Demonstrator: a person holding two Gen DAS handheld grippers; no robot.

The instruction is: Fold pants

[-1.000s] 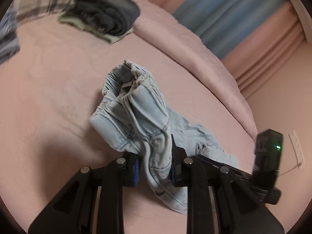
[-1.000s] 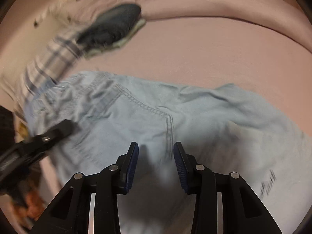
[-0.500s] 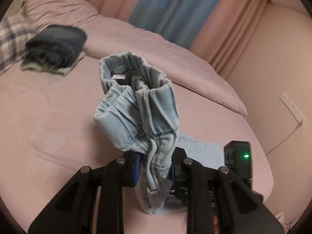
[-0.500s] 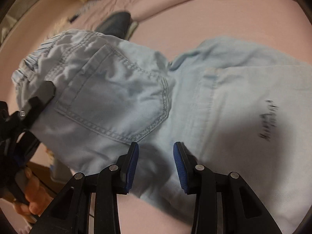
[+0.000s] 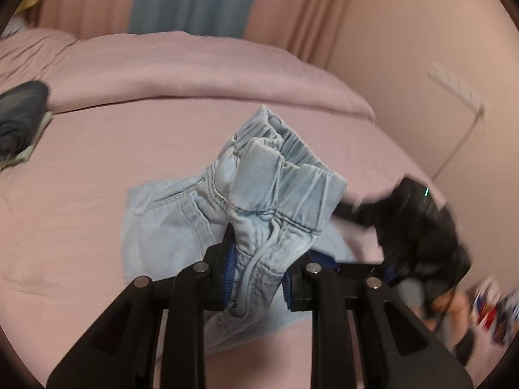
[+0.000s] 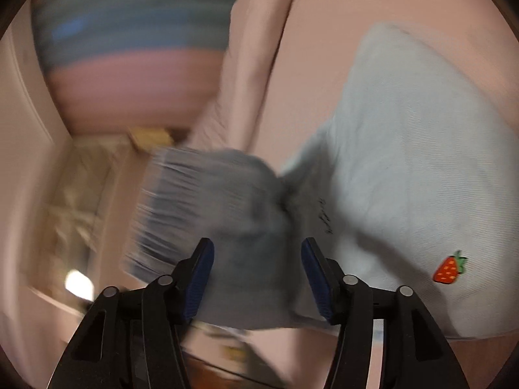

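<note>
Light-blue pants [image 5: 279, 175] lie on the pink bed sheet [image 5: 81, 194]. My left gripper [image 5: 261, 253] is shut on their bunched elastic waistband and holds it up off the sheet, while a leg trails flat to the left. In the right wrist view the pants [image 6: 405, 162] spread to the right and show a small strawberry patch [image 6: 449, 267]. The blurred waistband bunch [image 6: 207, 201] sits just ahead of my right gripper [image 6: 258, 259]. Its jaws are opening, with fabric between them, and the pads stand clear of the cloth. That tool's dark body [image 5: 418, 227] shows blurred at the right.
A folded dark garment [image 5: 19, 113] lies at the left edge of the bed. A rolled pink duvet [image 5: 194, 64] runs along the far side under pink and blue curtains [image 5: 194, 0]. The wall [image 5: 405, 64] is close on the right, with clutter [image 5: 486, 311] beside the bed's edge.
My left gripper swung the held waistband to the right, and the dark garment slid to the left edge of view. The right gripper rolled and its jaws widened.
</note>
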